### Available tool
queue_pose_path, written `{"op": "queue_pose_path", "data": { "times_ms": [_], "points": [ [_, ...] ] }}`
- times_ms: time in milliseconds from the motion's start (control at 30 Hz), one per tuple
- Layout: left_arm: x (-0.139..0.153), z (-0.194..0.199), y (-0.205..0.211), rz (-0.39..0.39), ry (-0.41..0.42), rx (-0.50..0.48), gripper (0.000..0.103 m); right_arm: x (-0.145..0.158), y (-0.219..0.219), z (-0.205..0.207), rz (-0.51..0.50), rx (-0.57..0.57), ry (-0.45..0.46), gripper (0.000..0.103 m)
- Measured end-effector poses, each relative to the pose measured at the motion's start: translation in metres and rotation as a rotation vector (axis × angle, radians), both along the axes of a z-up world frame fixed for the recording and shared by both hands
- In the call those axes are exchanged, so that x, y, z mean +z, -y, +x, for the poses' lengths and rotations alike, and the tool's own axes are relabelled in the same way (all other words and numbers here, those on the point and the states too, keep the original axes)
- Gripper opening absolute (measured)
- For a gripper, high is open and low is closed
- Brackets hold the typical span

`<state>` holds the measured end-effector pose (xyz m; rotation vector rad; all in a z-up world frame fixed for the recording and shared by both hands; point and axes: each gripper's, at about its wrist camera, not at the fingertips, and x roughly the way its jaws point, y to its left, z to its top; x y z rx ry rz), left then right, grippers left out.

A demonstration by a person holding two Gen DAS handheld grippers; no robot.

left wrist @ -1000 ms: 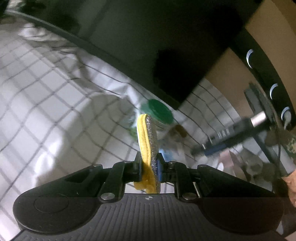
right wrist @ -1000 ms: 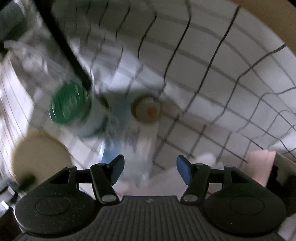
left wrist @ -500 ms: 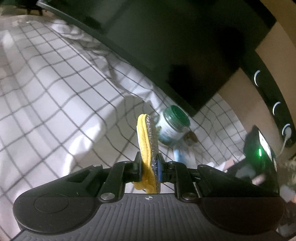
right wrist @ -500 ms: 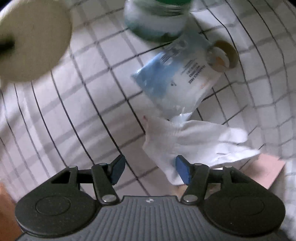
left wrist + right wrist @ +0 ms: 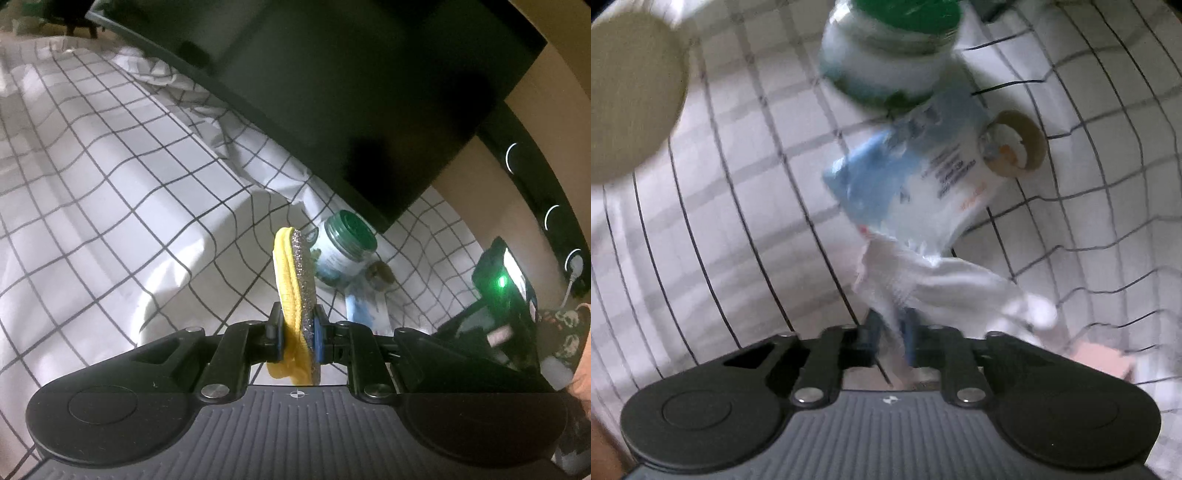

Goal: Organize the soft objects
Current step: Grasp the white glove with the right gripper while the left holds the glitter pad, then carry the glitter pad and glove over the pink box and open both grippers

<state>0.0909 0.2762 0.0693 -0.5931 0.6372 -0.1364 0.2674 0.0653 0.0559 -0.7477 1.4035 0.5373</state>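
Observation:
My left gripper [image 5: 298, 332] is shut on a yellow scouring pad with a glittery silver face [image 5: 295, 280], held upright above the checked sheet [image 5: 110, 206]. In the right wrist view my right gripper [image 5: 891, 341] points down and is shut on the edge of a white sock [image 5: 923, 284] that lies on the sheet. A blue and white wipes packet [image 5: 912, 181] lies just beyond the sock. The other gripper's black body with a green light [image 5: 502, 291] shows at the right of the left wrist view.
A white jar with a green lid [image 5: 897, 55] stands beyond the packet, also in the left wrist view as the jar [image 5: 343, 251]. A small brown round lid [image 5: 1015, 147], a beige disc [image 5: 631, 99] and a pink sponge [image 5: 1100, 360] lie around. A dark headboard [image 5: 351, 92] borders the bed.
My right gripper came down over the sock and its jaws went from wide apart to shut on the sock's edge. The left gripper drifted sideways, still holding the scouring pad.

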Motion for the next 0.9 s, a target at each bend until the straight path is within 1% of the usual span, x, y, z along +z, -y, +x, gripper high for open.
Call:
{"op": "queue_pose_path", "data": {
  "times_ms": [67,133,300,400,467,533,633,700,900],
  "points": [
    [0.004,0.000,0.001,0.028,0.003,0.010,0.018,0.009,-0.001,0.007,0.054,-0.050,0.026,0.007],
    [0.010,-0.003,-0.002,0.051,0.010,0.027,0.018,0.029,0.003,0.014,0.125,-0.104,0.058,0.006],
    [0.037,-0.003,-0.012,0.090,0.038,0.065,0.018,0.107,0.026,0.023,0.384,-0.219,0.106,0.006],
    [0.062,0.009,-0.014,0.101,0.057,0.046,0.018,0.152,0.041,0.018,0.513,-0.280,0.162,0.006],
    [0.083,0.019,-0.009,0.151,0.095,0.015,0.018,0.177,0.057,0.010,0.581,-0.311,0.212,0.006],
    [0.102,0.029,-0.001,0.196,0.135,-0.007,0.018,0.194,0.074,0.005,0.646,-0.341,0.253,0.006],
    [0.123,0.047,0.016,0.224,0.184,-0.049,0.018,0.219,0.098,-0.007,0.706,-0.382,0.323,0.006],
    [0.132,0.059,0.034,0.235,0.200,-0.088,0.018,0.230,0.117,-0.016,0.725,-0.416,0.371,0.006],
    [0.146,0.088,0.108,0.273,0.229,-0.274,0.018,0.252,0.195,-0.043,0.738,-0.561,0.504,0.006]
  ]
}}
